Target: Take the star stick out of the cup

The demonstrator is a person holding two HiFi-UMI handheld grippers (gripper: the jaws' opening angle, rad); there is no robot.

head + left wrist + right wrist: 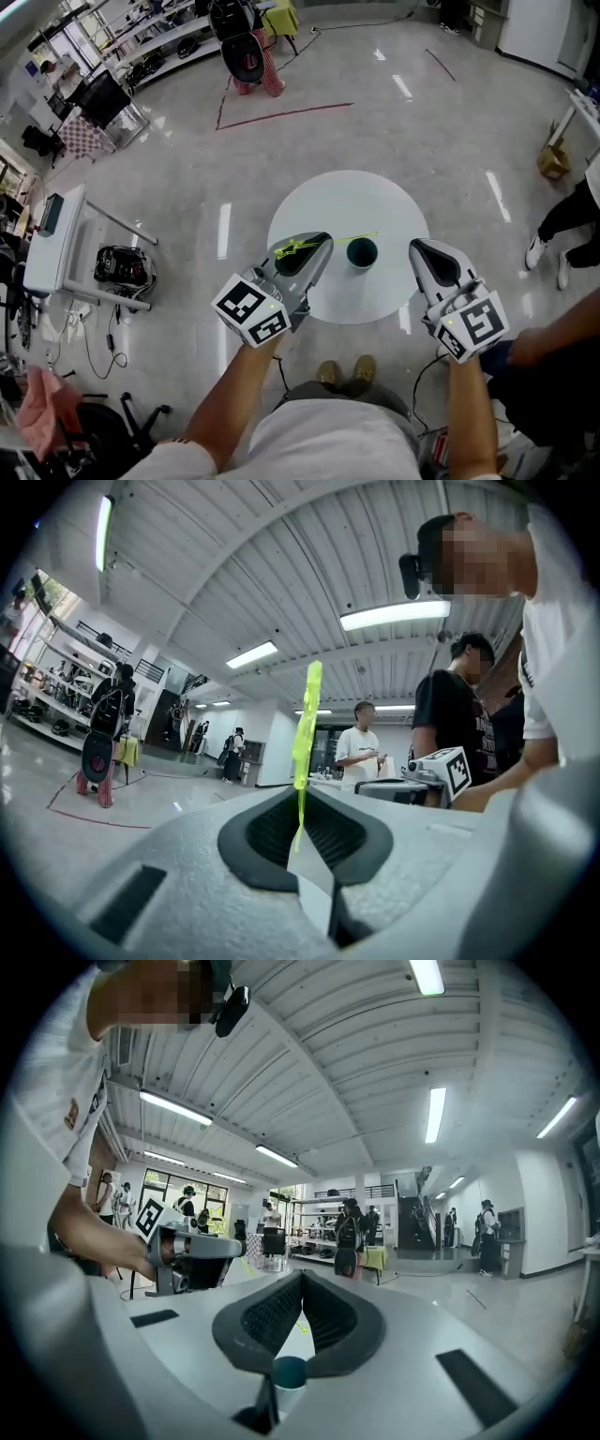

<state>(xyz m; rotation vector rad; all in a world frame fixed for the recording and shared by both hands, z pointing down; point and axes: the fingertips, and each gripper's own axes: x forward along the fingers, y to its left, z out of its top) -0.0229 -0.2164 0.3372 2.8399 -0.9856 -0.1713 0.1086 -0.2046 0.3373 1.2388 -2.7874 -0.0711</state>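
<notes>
A thin yellow-green star stick [349,239] lies almost level over the round white table [347,197]. My left gripper [323,242] is shut on it. One end reaches past the far rim of the dark teal cup [362,253], and the stick is outside the cup. In the left gripper view the star stick [306,724] rises from between the closed pads of the left gripper [302,791]. My right gripper [417,246] hovers just right of the cup, shut and empty. In the right gripper view the cup [289,1372] shows below the closed right gripper [302,1274].
The cup stands alone on the table. My shoes [342,373] are at the table's near edge. A white cart [56,244] and a black bag [122,267] stand on the floor to the left. A bystander's legs [562,225] are at the right.
</notes>
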